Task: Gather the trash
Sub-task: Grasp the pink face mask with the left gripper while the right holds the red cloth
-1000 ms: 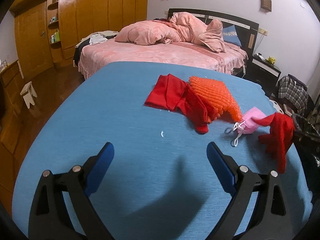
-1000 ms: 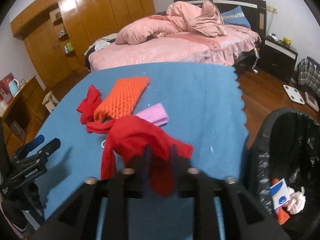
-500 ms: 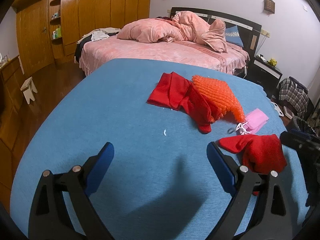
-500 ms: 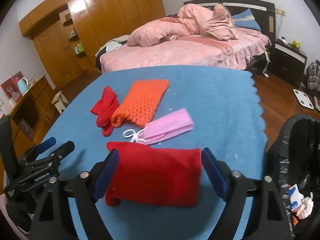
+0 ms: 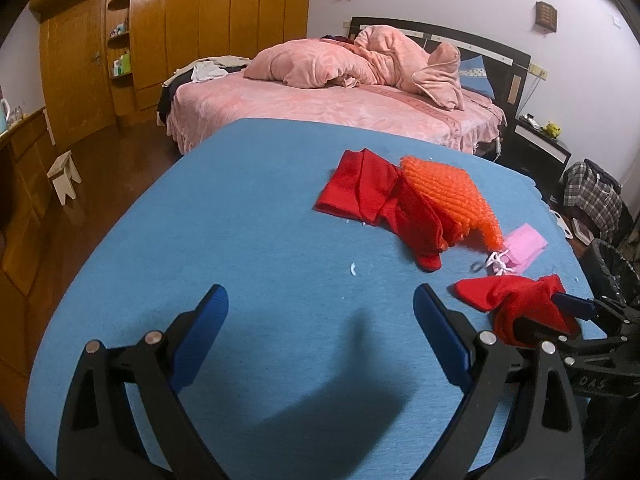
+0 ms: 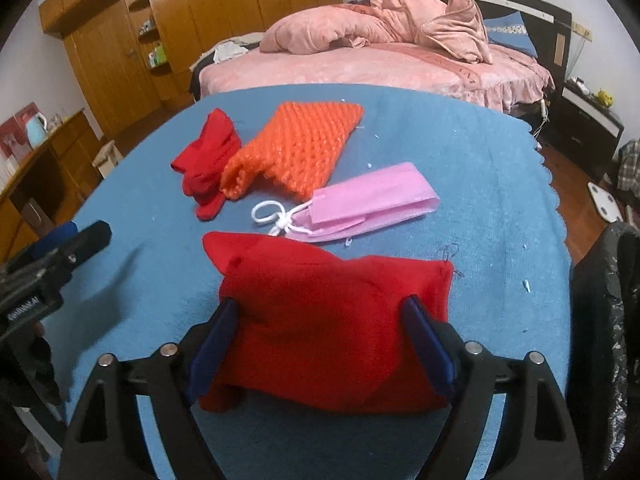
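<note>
On the blue table lie a red cloth, a pink face mask, an orange knitted piece and a second red cloth. My right gripper is open with its jaws on either side of the near red cloth, which lies flat between them. In the left wrist view that cloth lies at the right with the right gripper over it. My left gripper is open and empty above bare tablecloth. The mask and orange piece lie beyond.
A black-lined trash bin stands off the table's right edge. A bed with pink bedding is behind the table, a nightstand to its right, wooden wardrobes at the left. Small white scraps dot the cloth.
My right gripper held the red cloth up, then opened and left it flat on the table; now it sits lower, with its jaws astride the cloth. The left gripper barely moved.
</note>
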A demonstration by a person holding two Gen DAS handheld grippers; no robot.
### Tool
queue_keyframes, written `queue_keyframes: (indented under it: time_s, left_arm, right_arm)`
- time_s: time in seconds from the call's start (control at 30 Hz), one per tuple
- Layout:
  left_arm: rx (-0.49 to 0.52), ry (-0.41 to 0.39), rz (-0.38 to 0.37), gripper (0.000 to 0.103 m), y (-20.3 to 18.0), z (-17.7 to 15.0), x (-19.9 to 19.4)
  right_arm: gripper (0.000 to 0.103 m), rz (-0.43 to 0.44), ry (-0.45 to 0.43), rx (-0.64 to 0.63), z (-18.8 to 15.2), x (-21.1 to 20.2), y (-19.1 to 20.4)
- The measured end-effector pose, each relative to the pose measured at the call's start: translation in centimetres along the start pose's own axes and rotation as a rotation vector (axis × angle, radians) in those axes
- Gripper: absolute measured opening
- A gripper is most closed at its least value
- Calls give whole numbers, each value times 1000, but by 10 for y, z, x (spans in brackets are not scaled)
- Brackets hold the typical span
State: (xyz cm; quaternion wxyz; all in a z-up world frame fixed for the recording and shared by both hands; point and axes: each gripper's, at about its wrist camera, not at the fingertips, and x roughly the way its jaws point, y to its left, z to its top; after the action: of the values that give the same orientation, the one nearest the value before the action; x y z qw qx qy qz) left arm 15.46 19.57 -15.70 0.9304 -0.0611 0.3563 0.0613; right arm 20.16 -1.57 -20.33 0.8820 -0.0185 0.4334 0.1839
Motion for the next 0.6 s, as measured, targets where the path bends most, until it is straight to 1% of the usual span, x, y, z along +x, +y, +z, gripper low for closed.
queue_keyframes:
  time_s: [0.03, 0.07, 0.1, 0.13, 0.2, 0.23, 0.27, 0.3, 0.43, 0.6]
  left_arm:
    - [3, 2, 1, 91, -1, 0, 0]
    - [5, 2, 1, 91, -1, -1, 0]
    - [9, 2, 1, 91, -2, -1, 0]
    - [11, 1, 1, 91, -2, -2, -1]
    - [14, 2, 3, 91, -3, -2, -1]
    - [15, 2, 3, 91, -3, -2, -1]
    - [16, 4, 4, 91, -2, -2, -1]
    - [19, 5, 4, 91, -3, -3, -1]
    - [28, 7, 4, 91, -5, -2, -1]
    - [22, 15, -20, 91, -13, -1, 0]
  right_arm:
    - [74, -3, -1, -14, -1, 0, 3]
    - [63, 2, -3, -26, -1, -1, 5]
    - [55, 8, -7, -37, -2, -1, 8]
    - [51, 14, -8, -38, -3, -2, 9]
    - [31, 37, -9, -42, -5, -4, 12]
    - [27, 49, -8, -46, -5, -5, 13]
    - [20, 58, -7, -47, -5, -5, 14]
    - [18, 68, -7, -48, -6, -6, 15]
    - [16, 93, -17, -31, -7, -12, 10]
    - [16, 54, -66, 8, -1, -29, -7]
